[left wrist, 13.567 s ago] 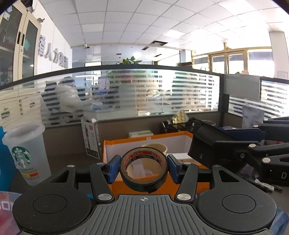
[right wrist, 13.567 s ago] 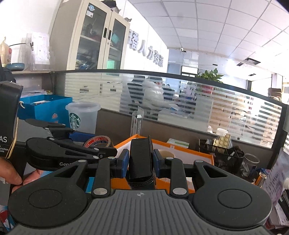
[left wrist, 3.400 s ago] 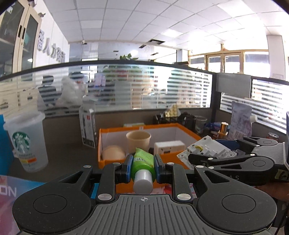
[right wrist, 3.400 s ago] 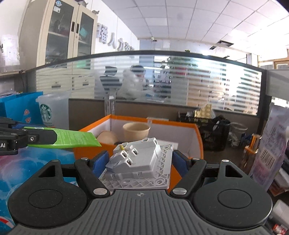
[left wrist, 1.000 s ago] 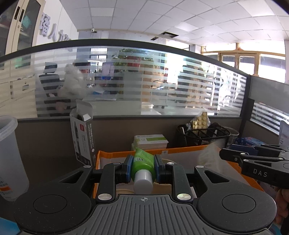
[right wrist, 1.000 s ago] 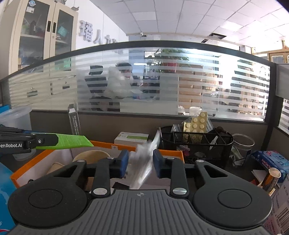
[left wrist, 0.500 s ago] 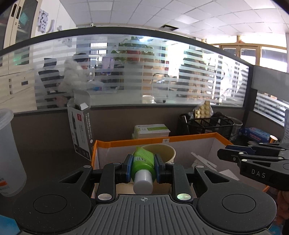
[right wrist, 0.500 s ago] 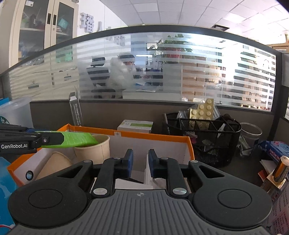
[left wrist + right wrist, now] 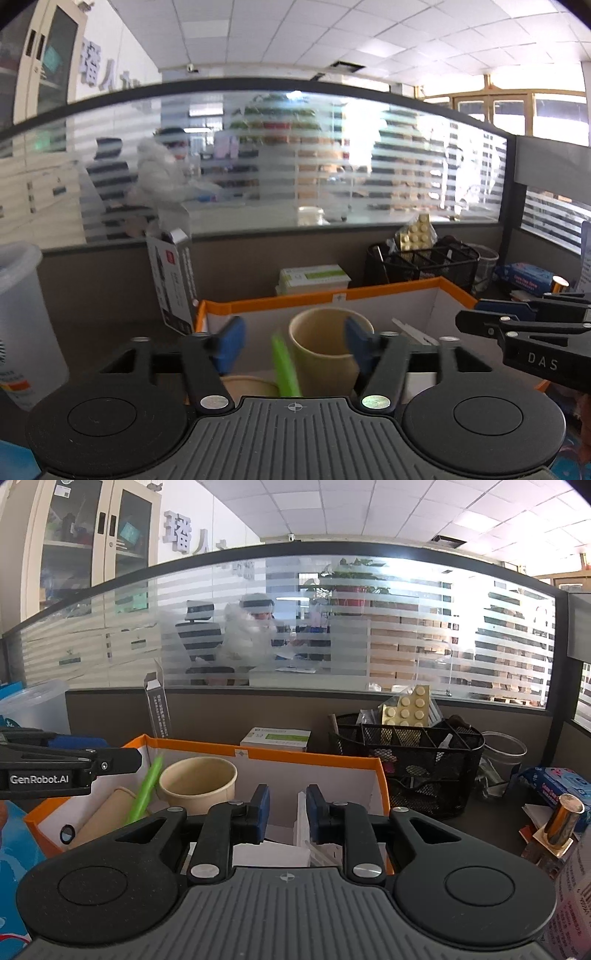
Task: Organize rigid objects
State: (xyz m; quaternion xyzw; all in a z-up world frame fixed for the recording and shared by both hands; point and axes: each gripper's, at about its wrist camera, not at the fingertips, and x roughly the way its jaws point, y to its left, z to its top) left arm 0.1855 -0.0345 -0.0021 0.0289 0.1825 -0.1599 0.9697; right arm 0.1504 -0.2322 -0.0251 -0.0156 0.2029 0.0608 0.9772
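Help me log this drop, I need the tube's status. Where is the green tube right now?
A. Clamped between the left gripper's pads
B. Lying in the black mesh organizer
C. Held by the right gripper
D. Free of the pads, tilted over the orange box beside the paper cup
D: the left gripper has just been opening, and the blurred green tube touches neither pad, slanting into the orange box next to the paper cup.
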